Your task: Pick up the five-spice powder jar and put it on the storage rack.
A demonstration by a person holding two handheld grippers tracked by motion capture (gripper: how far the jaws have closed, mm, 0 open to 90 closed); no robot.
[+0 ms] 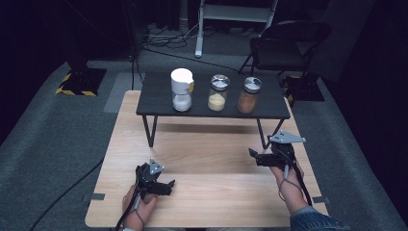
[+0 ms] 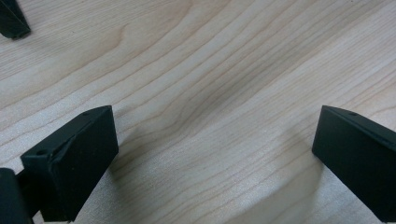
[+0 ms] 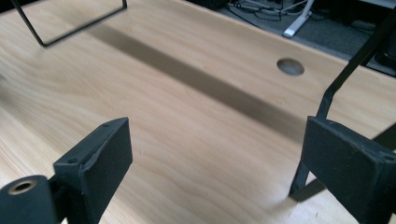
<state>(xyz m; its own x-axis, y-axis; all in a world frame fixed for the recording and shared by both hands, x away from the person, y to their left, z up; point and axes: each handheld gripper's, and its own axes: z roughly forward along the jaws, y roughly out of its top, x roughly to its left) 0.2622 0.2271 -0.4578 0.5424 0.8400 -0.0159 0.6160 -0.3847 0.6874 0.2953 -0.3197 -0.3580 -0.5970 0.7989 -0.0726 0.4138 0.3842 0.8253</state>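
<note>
Pale wood table (image 1: pixel 211 159) w/ black shelf (image 1: pixel 211 98), dark room.

No legible text or labels

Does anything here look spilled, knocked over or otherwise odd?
Nothing stands out. The three jars, white-lidded jar, yellow-filled jar and brown-filled jar, stand upright in a row on the black shelf, lids on. No spill shows on the wooden table.

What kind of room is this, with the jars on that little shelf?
Probably a studio or lab set up for recording: a pale wooden table on grey carpet, dark surroundings, loose cables on the floor, and a black folding chair behind a black raised shelf.
</note>
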